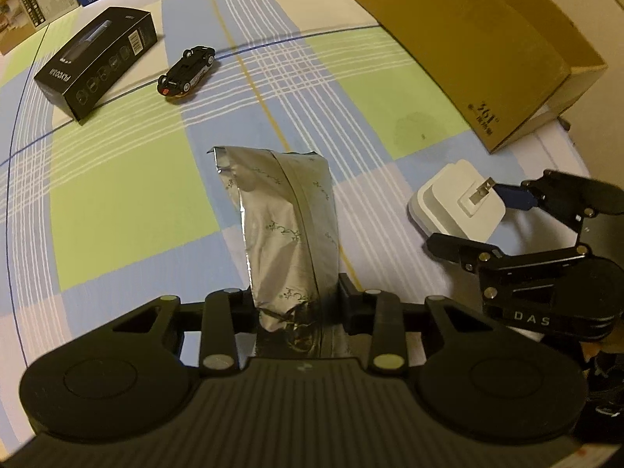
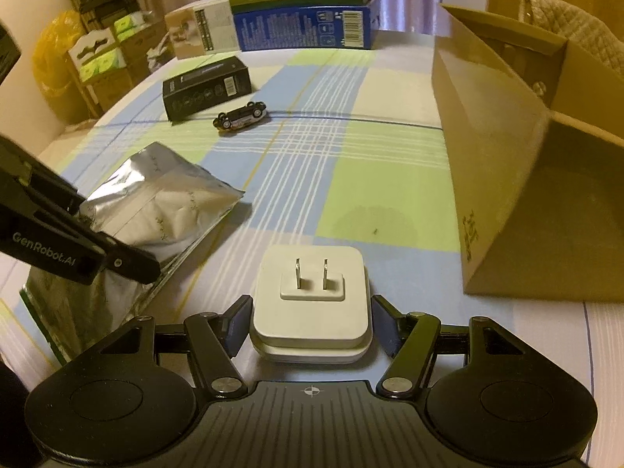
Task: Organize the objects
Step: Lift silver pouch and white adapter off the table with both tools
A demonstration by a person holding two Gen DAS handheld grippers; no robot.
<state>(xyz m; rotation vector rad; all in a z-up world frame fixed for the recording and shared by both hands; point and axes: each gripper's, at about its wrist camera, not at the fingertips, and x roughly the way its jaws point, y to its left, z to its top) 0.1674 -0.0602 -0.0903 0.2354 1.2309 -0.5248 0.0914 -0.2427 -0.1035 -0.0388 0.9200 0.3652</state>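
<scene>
Left gripper (image 1: 296, 304) jaws clamped on silver foil pouch (image 1: 284, 226); right gripper (image 2: 310, 323) jaws wide around white plug adapter (image 2: 312, 296), not visibly touching.

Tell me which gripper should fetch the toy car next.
Neither is free. Left gripper is shut on the foil pouch; right gripper brackets the white plug. The toy car lies on the left's side, so left, after unloading.
</scene>
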